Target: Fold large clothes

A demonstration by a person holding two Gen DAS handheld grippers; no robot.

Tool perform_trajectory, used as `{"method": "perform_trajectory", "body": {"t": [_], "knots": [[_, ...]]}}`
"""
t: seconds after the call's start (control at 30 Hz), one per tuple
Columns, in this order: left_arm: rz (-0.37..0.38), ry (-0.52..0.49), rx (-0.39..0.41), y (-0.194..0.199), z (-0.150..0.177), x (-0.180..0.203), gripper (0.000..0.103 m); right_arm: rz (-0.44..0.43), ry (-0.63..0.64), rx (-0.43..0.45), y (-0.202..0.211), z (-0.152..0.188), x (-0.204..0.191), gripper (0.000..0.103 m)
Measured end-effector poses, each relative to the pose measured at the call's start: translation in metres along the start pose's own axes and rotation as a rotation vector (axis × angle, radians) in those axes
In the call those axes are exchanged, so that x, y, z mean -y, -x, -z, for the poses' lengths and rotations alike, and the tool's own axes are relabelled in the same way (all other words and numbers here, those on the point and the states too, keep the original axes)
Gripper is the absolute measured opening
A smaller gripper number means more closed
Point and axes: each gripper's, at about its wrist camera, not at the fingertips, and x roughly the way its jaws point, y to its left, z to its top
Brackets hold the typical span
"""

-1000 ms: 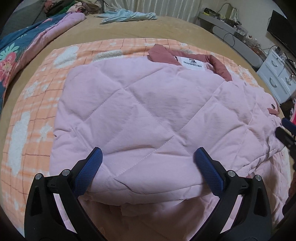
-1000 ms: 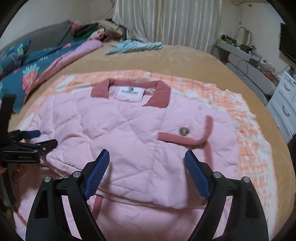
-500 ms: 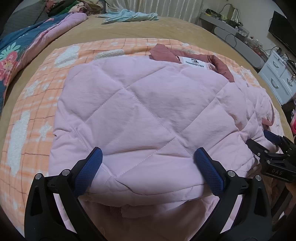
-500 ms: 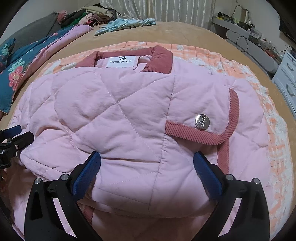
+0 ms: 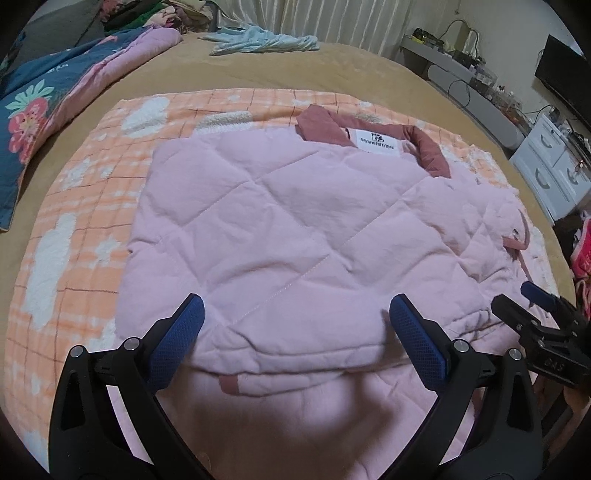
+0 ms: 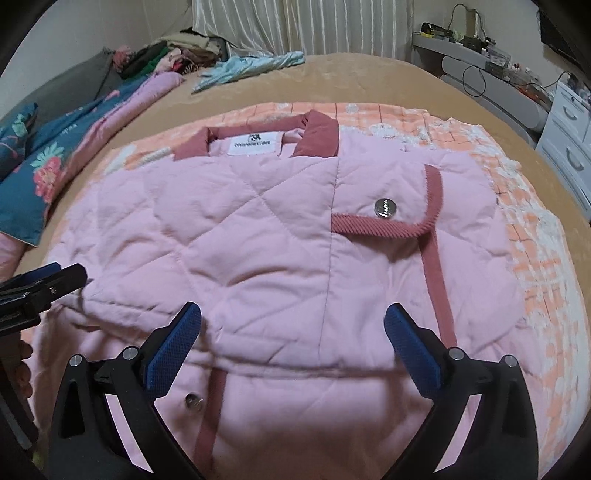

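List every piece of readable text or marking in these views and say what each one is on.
"DAMAHAFENBAI", roughly, small and hard to confirm: white neck label inside the pink quilted jacket's collar.
"045", roughly, dim and partly hidden: black body of the right hand-held gripper, seen in the left wrist view.
Unreadable: engraving on the metal snap button on the jacket's flap.
Unreadable: pale lettering on the floral quilt.

Bedroom clutter around a tan bed

An orange checked blanket (image 5: 92, 206) with white patches lies spread on the tan bed (image 5: 258, 70). A blue floral quilt (image 5: 33, 110) with a pink lining is bunched along the left edge, a light blue garment (image 6: 255, 64) lies near the far end, and clothes (image 6: 173, 51) are piled by the pale curtain (image 6: 306, 26). White drawers (image 5: 554, 173) stand at the right.
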Motion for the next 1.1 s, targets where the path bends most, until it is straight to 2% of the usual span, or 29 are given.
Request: {"method": "perform_trajectory", "body": {"t": [0.13,0.77,1.1], "knots": [[0.013,0.019,0.006,0.014,0.002,-0.001,0.094,-0.012,-0.019,0.018,0.018,0.005,0.0,0.099],[0.063,0.006,0.135,0.11,0.017,0.012,0.094,-0.063,-0.046,0.186,0.131,0.02,0.001,0.099],[0.073,-0.002,0.195,0.155,0.036,0.015,0.094,-0.032,-0.016,0.255,0.185,0.044,0.011,0.099]]}}
